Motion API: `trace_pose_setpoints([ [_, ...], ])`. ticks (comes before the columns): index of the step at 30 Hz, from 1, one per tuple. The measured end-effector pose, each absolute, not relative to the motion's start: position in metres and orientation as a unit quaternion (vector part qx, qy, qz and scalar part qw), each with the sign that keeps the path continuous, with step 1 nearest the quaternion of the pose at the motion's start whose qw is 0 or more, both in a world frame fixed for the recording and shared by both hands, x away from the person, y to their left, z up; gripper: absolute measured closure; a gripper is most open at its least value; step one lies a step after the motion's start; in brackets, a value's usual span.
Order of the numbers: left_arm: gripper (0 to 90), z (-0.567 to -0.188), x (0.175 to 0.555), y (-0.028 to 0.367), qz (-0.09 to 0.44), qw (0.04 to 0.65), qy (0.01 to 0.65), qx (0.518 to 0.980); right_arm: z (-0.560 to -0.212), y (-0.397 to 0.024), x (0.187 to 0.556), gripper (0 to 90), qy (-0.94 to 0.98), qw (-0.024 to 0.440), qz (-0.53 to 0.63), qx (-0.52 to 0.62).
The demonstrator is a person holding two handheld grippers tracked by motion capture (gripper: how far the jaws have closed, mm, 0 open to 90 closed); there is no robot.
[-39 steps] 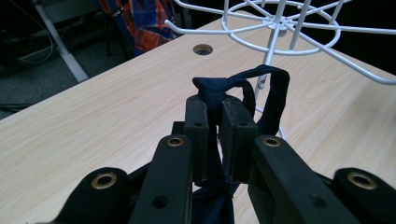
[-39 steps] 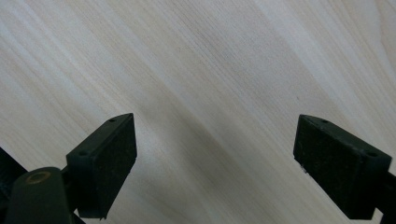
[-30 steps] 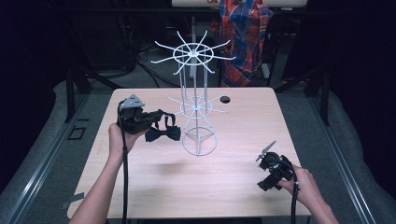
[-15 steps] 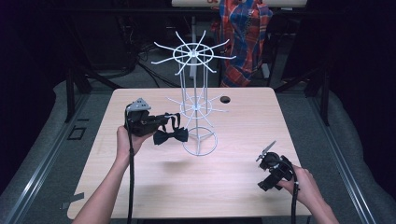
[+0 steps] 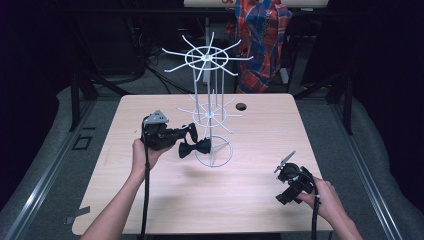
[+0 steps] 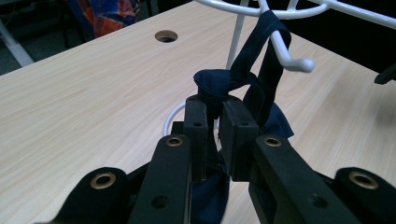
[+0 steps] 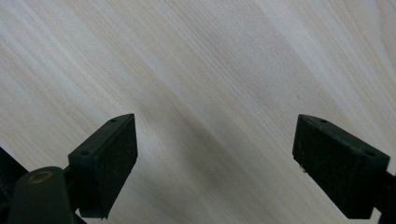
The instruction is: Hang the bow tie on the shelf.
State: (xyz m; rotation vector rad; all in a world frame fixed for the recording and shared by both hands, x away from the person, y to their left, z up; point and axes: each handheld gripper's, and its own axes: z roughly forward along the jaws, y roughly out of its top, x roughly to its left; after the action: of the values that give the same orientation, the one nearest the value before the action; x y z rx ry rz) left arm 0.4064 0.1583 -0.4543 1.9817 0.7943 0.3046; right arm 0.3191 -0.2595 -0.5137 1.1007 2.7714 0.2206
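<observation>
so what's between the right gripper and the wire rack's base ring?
Bare tabletop. In the high view nothing sits between the right gripper and the rack's base ring; the bow tie, pinched by the left gripper, is on the ring's other side.

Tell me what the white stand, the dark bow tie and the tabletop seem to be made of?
The white stand looks like thin metal wire with a glossy white coating, its arm tips rounded. The bow tie, pinched in the left gripper, looks like soft dark navy fabric, since it folds and drapes. The tabletop shows pale matt wood grain, possibly laminate.

wooden table (image 5: 260,190), round hole (image 5: 241,106), plaid garment (image 5: 262,30) behind
</observation>
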Motion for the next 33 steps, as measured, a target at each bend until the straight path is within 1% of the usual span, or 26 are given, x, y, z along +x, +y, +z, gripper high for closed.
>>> trace_pose_setpoints([
  [9, 82.0, -0.464, 0.412, 0.156, 0.098, 0.503, 0.336, 0.79, -0.516, -0.261, 0.319, 13.8, 0.921, 0.07, 0.083, 0.374],
  [19, 82.1, -0.468, 0.417, 0.15, 0.084, 0.518, 0.341, 0.78, -0.515, -0.261, 0.32, 13.8, 0.923, 0.074, 0.071, 0.371],
  [24, 81.9, -0.468, 0.416, 0.148, 0.082, 0.512, 0.335, 0.786, -0.517, -0.261, 0.319, 13.8, 0.92, 0.069, 0.085, 0.377],
  [28, 81.1, -0.468, 0.417, 0.149, 0.079, 0.514, 0.337, 0.784, -0.516, -0.262, 0.32, 13.9, 0.922, 0.073, 0.074, 0.373],
  [33, 78.6, -0.468, 0.417, 0.15, 0.082, 0.508, 0.337, 0.788, -0.516, -0.262, 0.319, 13.9, 0.921, 0.07, 0.081, 0.374],
])
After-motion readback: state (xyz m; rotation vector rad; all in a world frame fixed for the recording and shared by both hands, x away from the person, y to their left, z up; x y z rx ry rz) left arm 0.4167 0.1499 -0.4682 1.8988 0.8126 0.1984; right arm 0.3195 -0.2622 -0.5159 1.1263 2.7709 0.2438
